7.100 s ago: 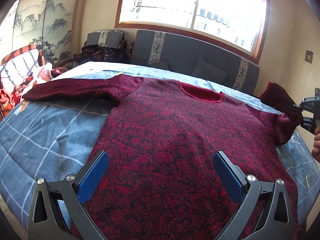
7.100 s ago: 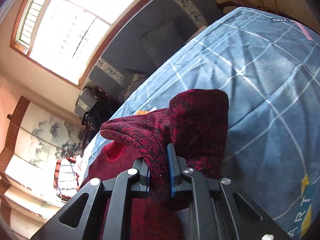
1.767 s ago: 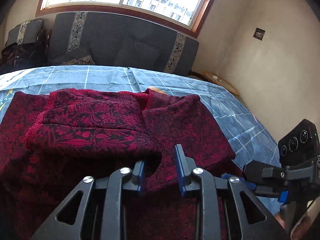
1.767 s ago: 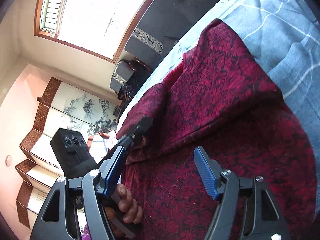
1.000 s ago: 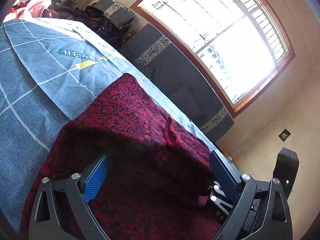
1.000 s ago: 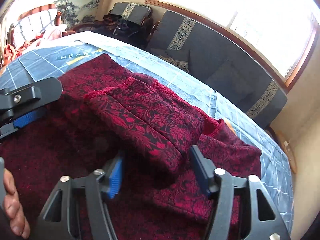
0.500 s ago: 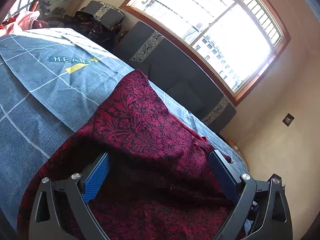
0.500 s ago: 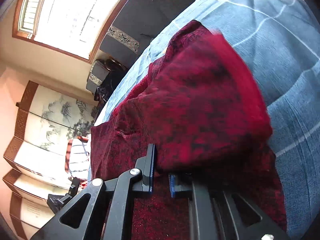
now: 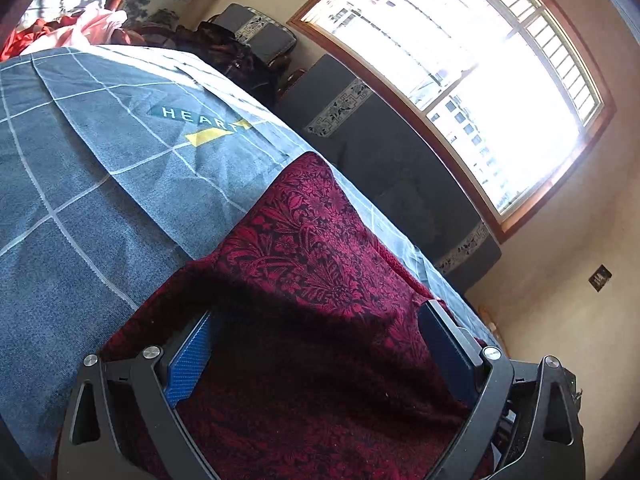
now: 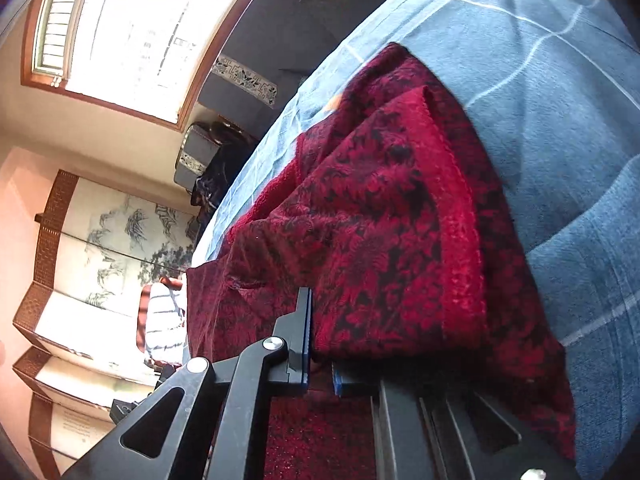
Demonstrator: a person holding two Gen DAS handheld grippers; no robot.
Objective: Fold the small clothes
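While the red floral sweater (image 9: 320, 264) lies partly folded on the blue grid-patterned bedspread (image 9: 80, 208), the left gripper (image 9: 316, 356) sits low over it with its jaws spread wide — the blue pads (image 9: 188, 356) stand on either side of a raised fold of knit, and nothing is pinched between them. Beyond the sweater's far edge the bedspread shows a printed "HEART" label (image 9: 200, 118) with a yellow mark beside it. A dark sofa (image 9: 384, 152) runs under the bright window (image 9: 472, 60).

From the right wrist view, the right gripper (image 10: 320, 360) has its jaws drawn narrow, clamped on a doubled edge of the sweater (image 10: 380, 240) — the cloth bunches upward from the fingers, its plain red hem band curving down the right side. The bedspread (image 10: 560, 120) lies bare to the right of the garment. A painted folding screen (image 10: 112, 240) stands against the far wall, with striped cloth (image 10: 160, 320) heaped near it.
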